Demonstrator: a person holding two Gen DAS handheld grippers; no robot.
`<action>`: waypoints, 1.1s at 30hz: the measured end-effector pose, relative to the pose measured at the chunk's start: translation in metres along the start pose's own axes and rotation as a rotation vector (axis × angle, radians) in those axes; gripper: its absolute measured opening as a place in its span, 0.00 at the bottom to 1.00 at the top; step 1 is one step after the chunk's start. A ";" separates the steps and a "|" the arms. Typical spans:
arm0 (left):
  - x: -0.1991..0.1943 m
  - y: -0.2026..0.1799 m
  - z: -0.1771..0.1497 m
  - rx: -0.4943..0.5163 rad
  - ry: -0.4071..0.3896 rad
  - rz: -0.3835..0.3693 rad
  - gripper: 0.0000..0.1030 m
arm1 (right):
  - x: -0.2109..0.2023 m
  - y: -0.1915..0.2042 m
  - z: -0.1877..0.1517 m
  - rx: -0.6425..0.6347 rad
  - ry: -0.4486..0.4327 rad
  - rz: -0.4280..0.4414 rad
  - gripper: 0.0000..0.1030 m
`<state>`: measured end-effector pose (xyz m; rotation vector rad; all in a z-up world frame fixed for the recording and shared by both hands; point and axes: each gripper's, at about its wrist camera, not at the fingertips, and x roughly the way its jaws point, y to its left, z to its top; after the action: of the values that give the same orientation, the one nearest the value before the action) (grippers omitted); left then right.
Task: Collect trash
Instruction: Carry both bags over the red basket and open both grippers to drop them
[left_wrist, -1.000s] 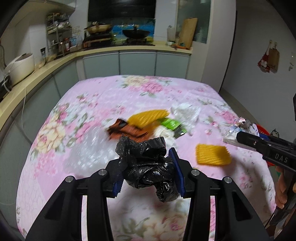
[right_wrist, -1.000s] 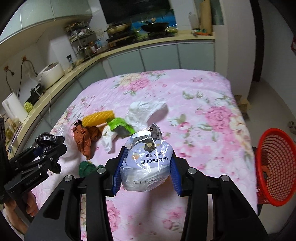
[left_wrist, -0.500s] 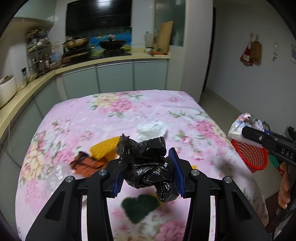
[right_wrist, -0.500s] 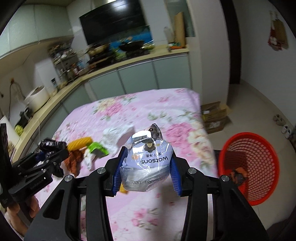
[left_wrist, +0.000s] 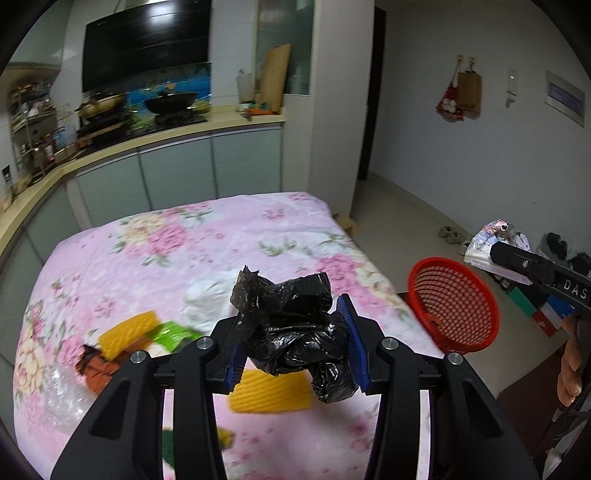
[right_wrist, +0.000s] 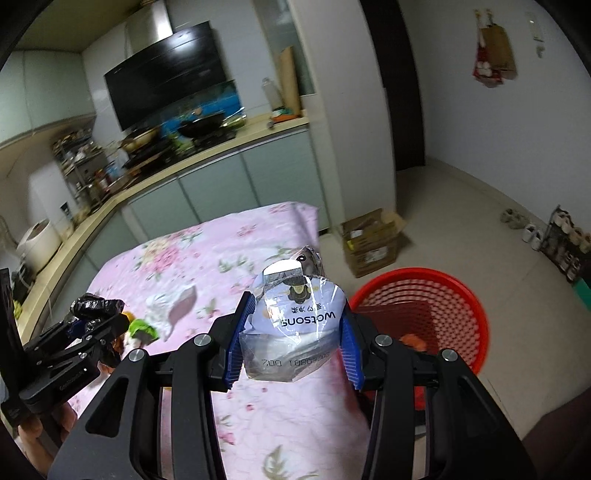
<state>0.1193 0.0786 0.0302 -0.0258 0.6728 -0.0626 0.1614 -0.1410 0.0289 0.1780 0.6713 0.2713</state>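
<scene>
My left gripper (left_wrist: 293, 345) is shut on a crumpled black plastic bag (left_wrist: 291, 332), held above the pink floral table (left_wrist: 229, 236). My right gripper (right_wrist: 291, 341) is shut on a silvery white wipes packet (right_wrist: 295, 325), near the table's right edge. The red mesh basket (right_wrist: 450, 302) stands on the floor just right of the table, with a bit of orange trash inside. In the left wrist view the right gripper (left_wrist: 491, 254) with its packet hangs beyond the basket (left_wrist: 454, 306). In the right wrist view the left gripper (right_wrist: 92, 321) shows at the left.
Loose trash lies on the table: yellow ridged pieces (left_wrist: 273, 393), a green wrapper (left_wrist: 171, 334), a brown wrapper (left_wrist: 98, 369), white crumpled plastic (left_wrist: 205, 301), clear film (left_wrist: 62, 398). A cardboard box (right_wrist: 373, 242) sits on the floor behind the basket. Kitchen counters line the far side.
Both grippers have swung to the right across the table with their loads; the red basket has come into view and now sits close in front of the right gripper.
</scene>
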 end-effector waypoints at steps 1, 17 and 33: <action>0.002 -0.004 0.002 0.005 0.002 -0.009 0.42 | -0.002 -0.005 0.001 0.007 -0.004 -0.010 0.41; 0.058 -0.093 0.026 0.130 0.052 -0.135 0.42 | -0.015 -0.063 0.006 0.085 -0.038 -0.138 0.41; 0.152 -0.170 0.017 0.219 0.226 -0.260 0.42 | 0.045 -0.138 -0.012 0.246 0.128 -0.210 0.41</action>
<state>0.2404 -0.1014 -0.0437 0.1055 0.8820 -0.3939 0.2141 -0.2570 -0.0410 0.3250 0.8437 -0.0029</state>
